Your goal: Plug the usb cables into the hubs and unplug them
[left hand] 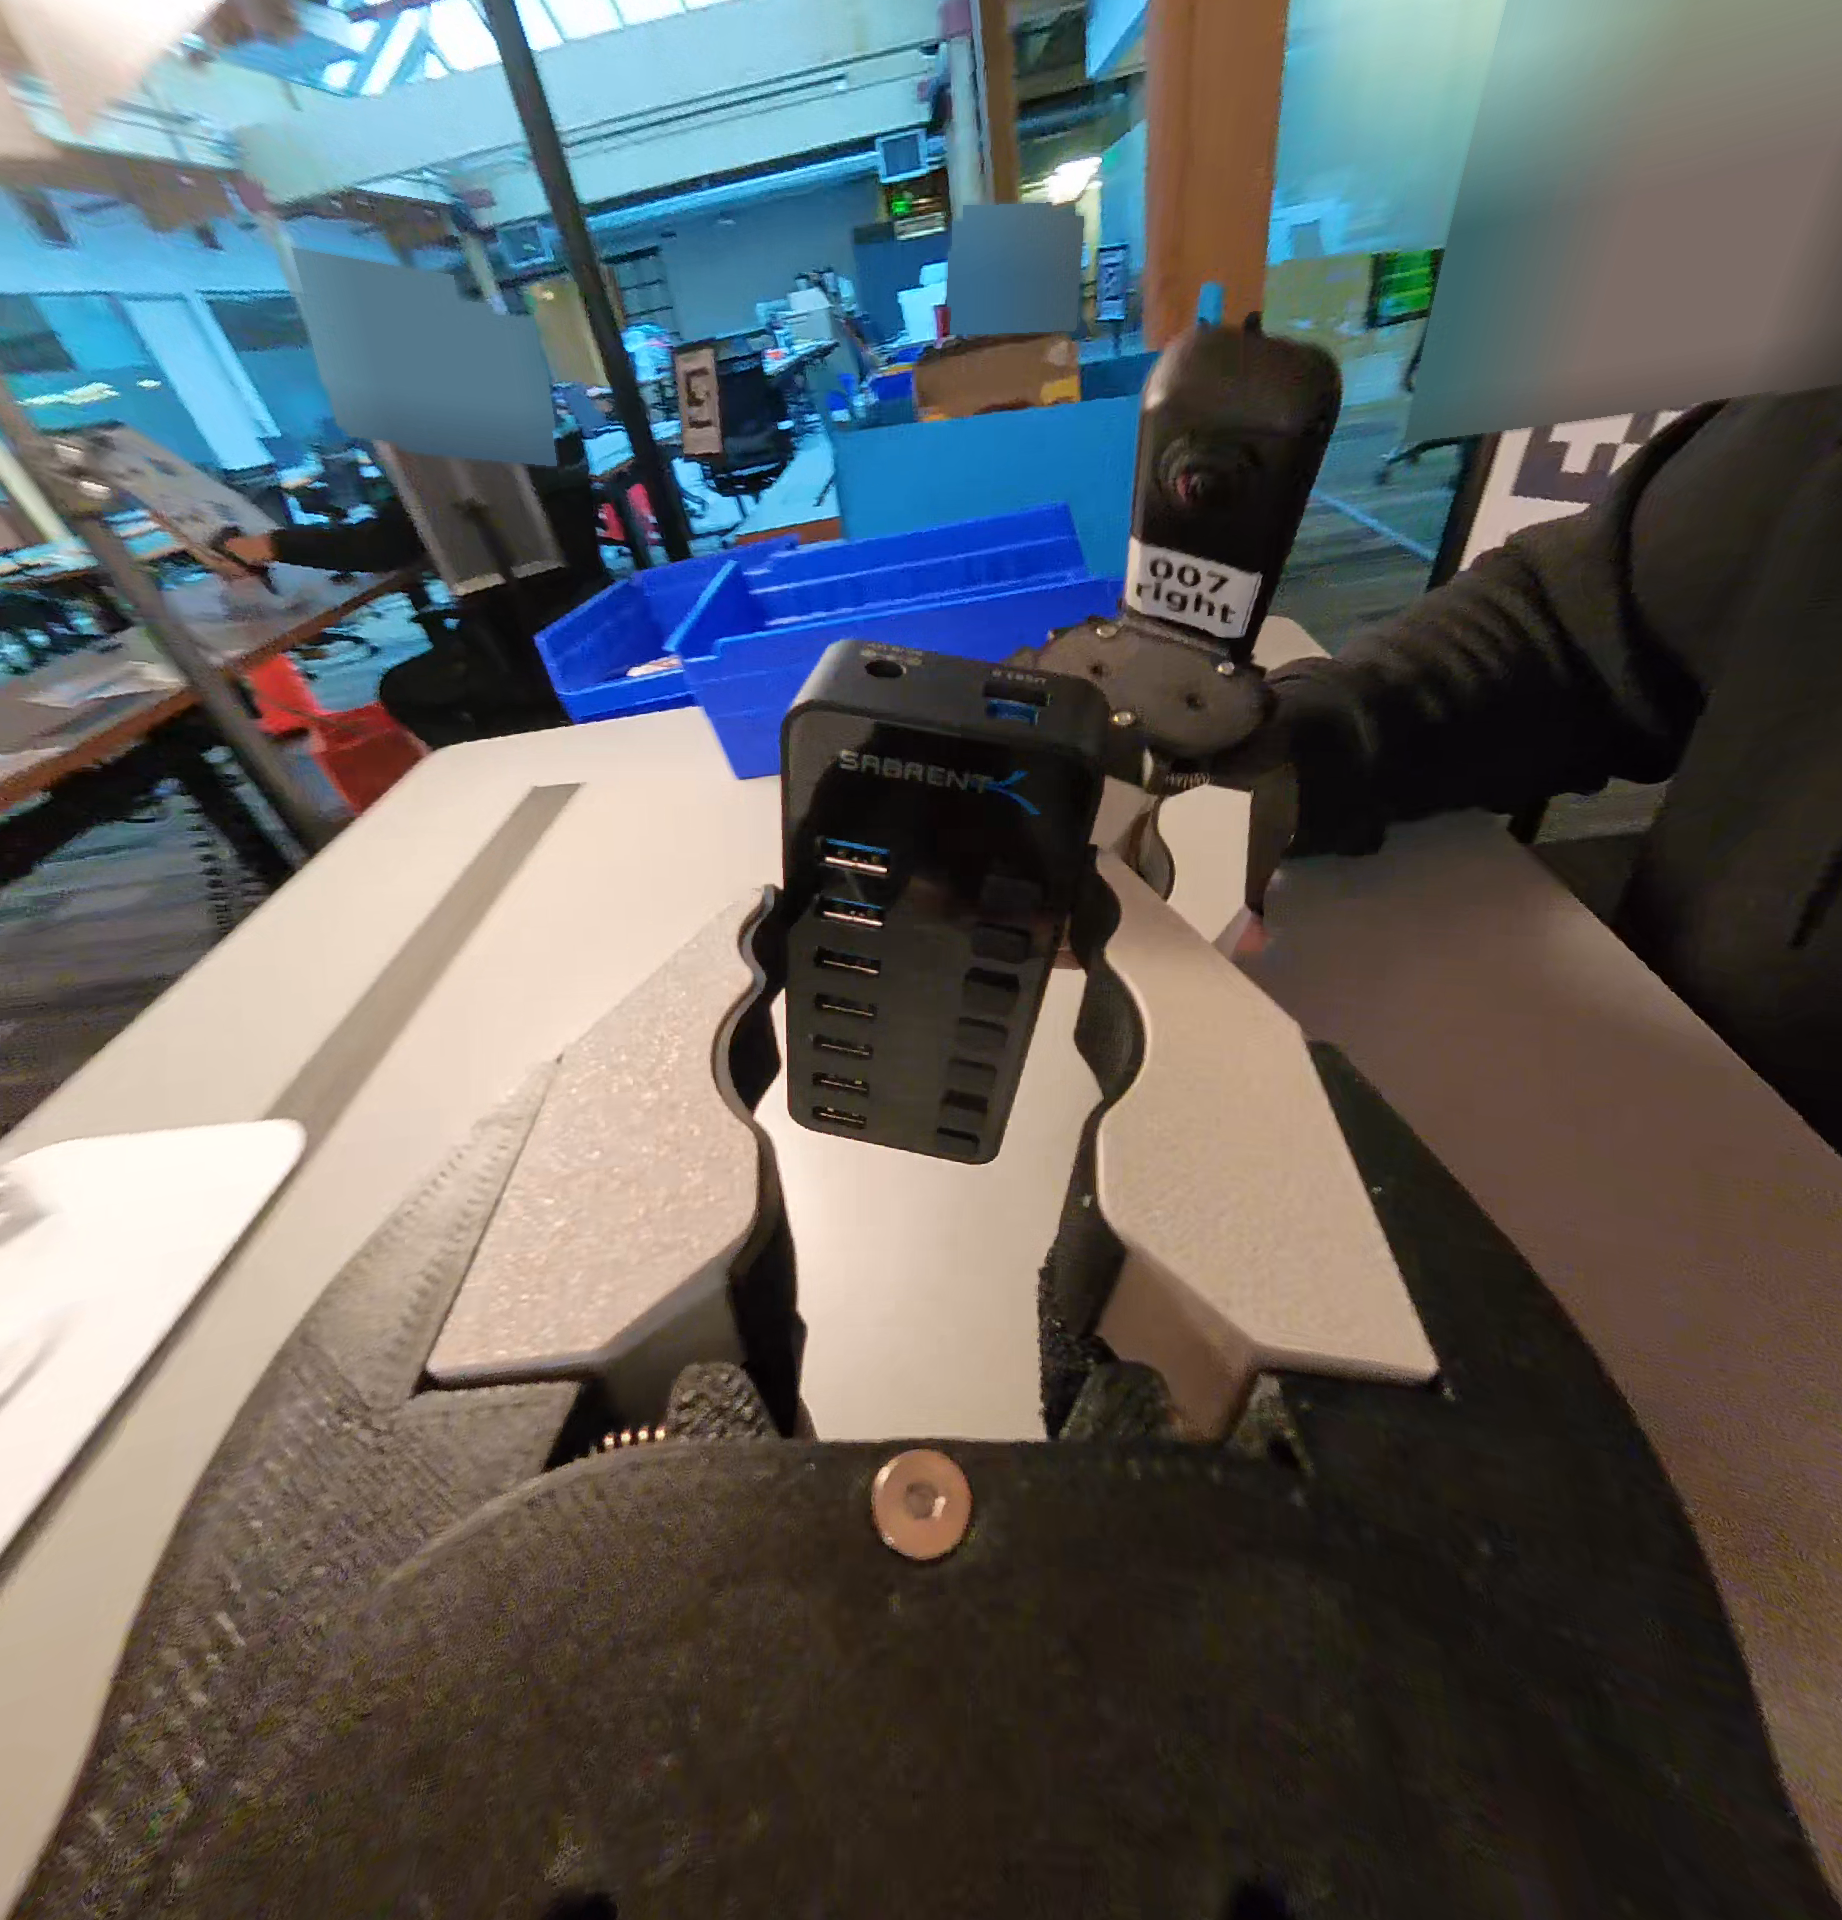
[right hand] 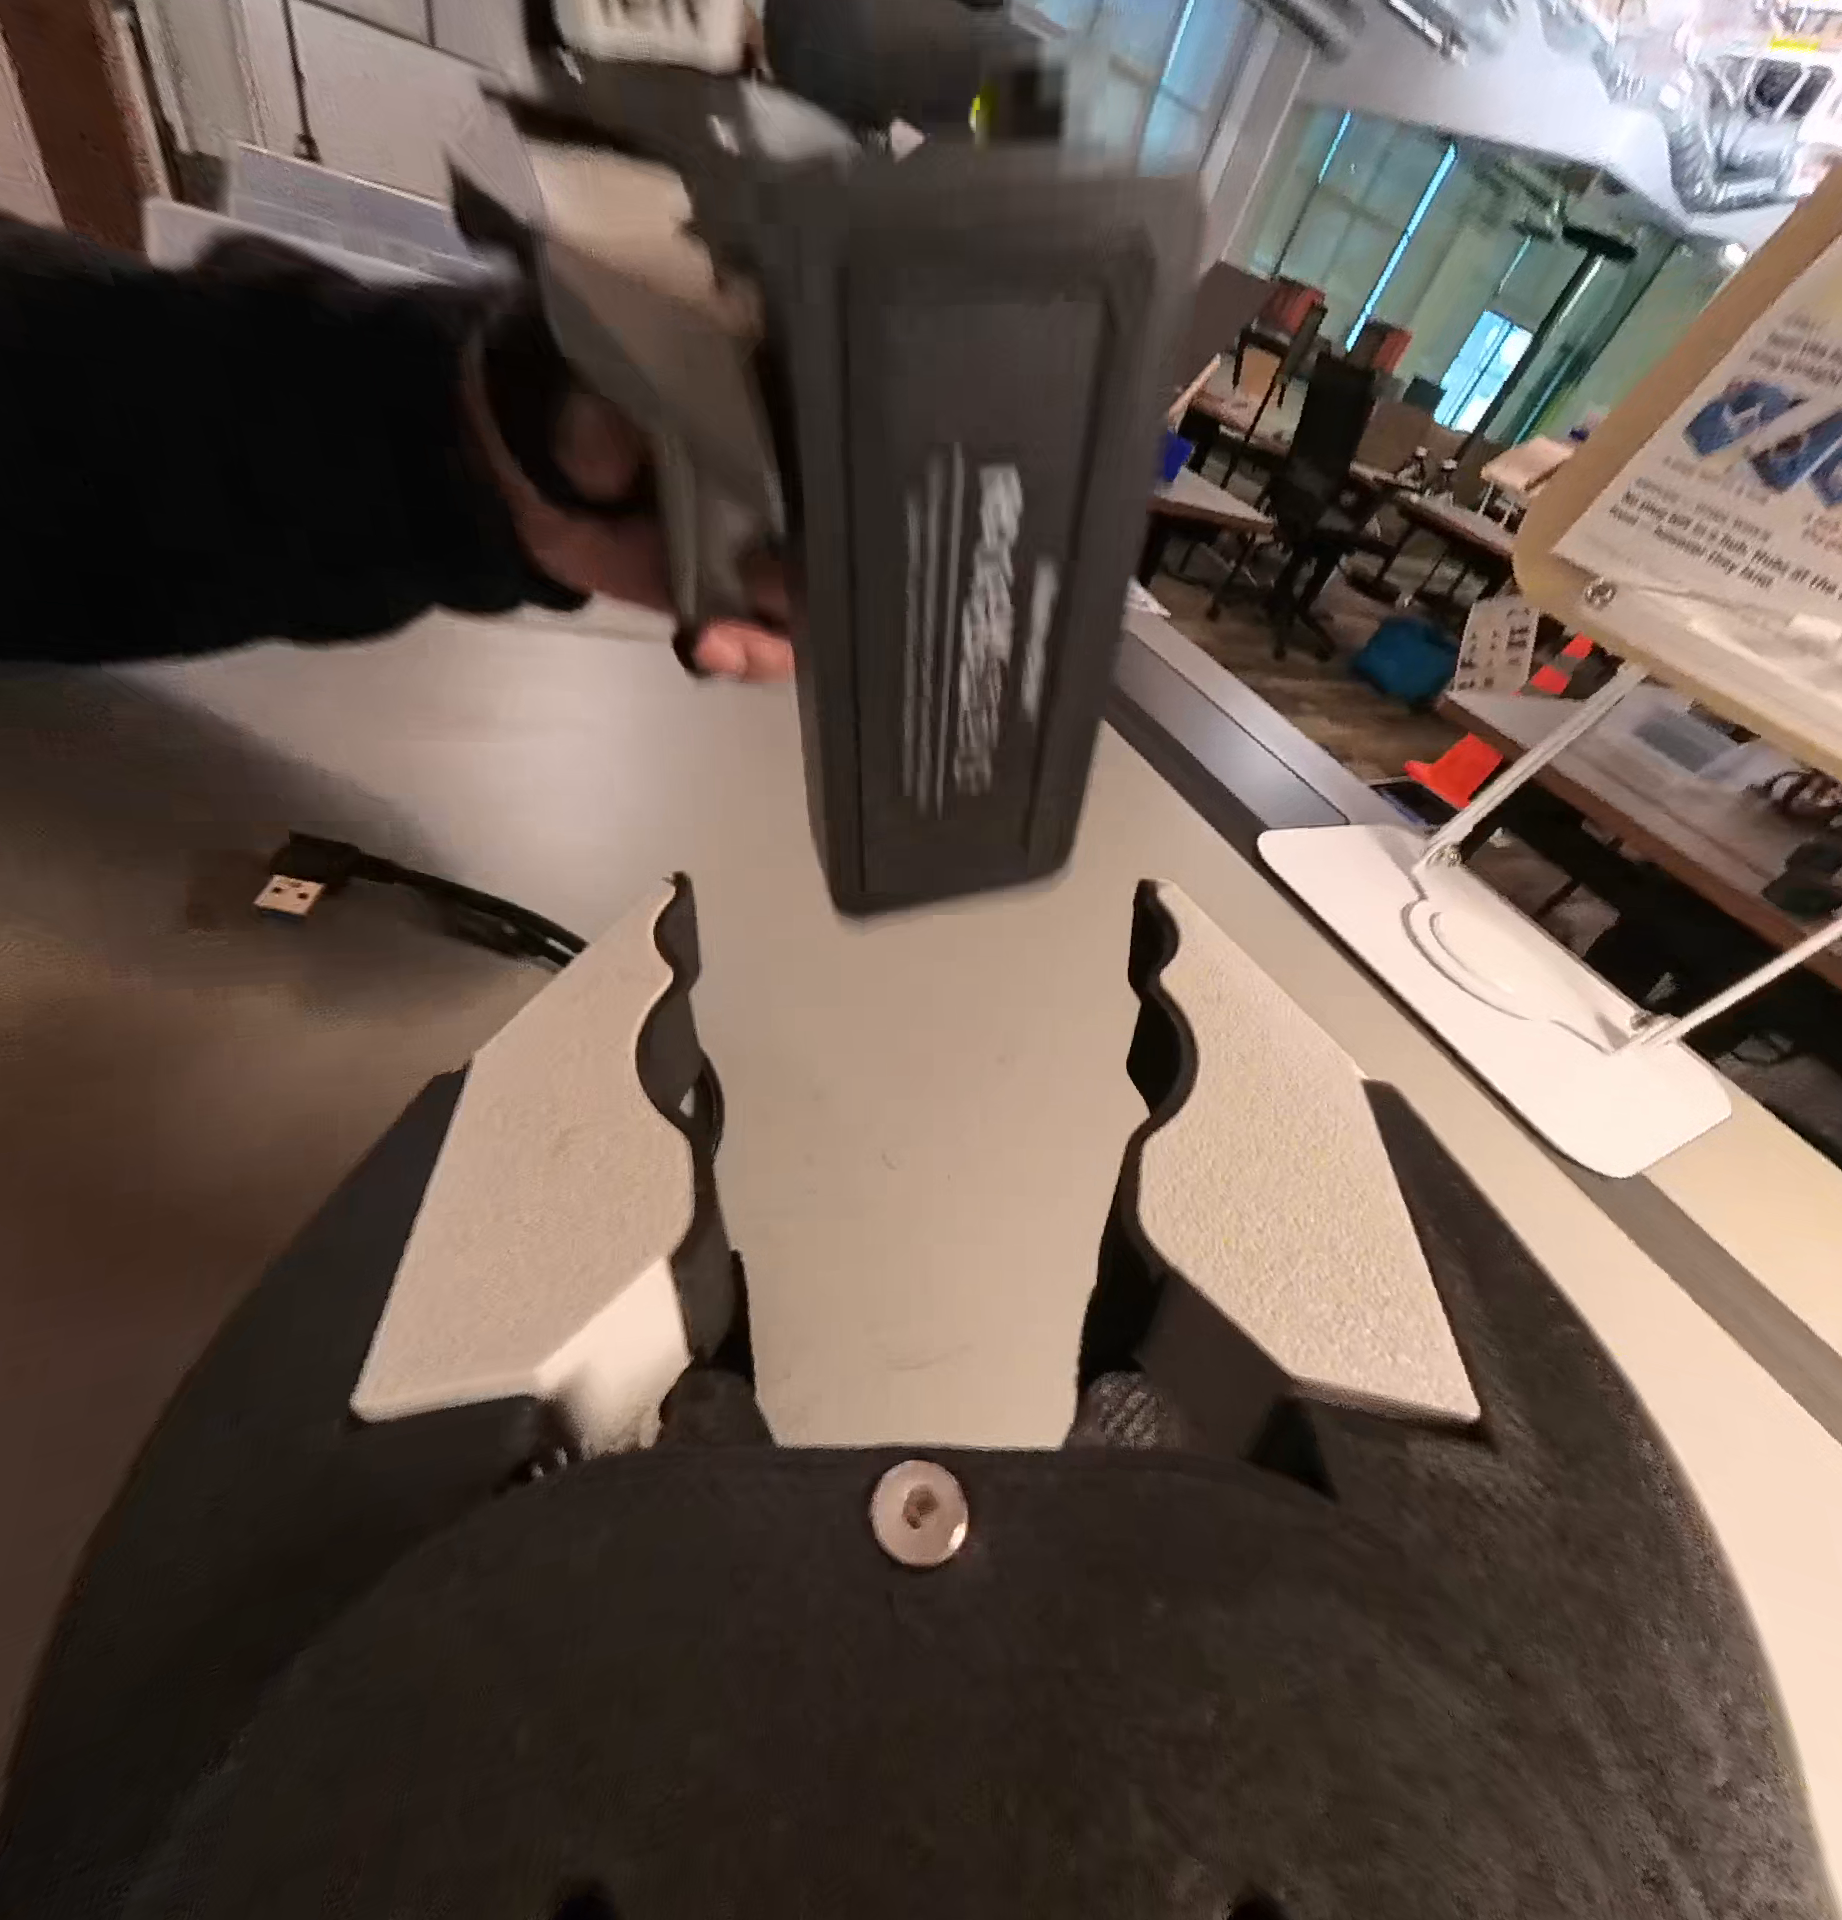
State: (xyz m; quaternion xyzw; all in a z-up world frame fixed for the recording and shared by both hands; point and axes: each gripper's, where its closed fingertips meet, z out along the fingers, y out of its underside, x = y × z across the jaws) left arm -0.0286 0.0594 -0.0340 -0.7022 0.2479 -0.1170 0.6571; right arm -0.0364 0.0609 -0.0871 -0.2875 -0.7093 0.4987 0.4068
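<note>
Left wrist view: the left gripper (left hand: 922, 935) pinches a glossy black rectangular USB hub (left hand: 932, 904) in its jaws, lifted above the grey counter (left hand: 1468, 1091).

Right wrist view: the right gripper (right hand: 912, 904) has its jaws spread and empty just below the blurred hub (right hand: 958, 540); a black USB cable (right hand: 377, 883) lies on the counter to the left.

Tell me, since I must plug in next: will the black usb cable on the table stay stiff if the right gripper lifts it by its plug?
Probably not. The usb cable curves loosely on the table, so it likely droops. Its plug looks small and rigid, likely easy to pinch.
</note>
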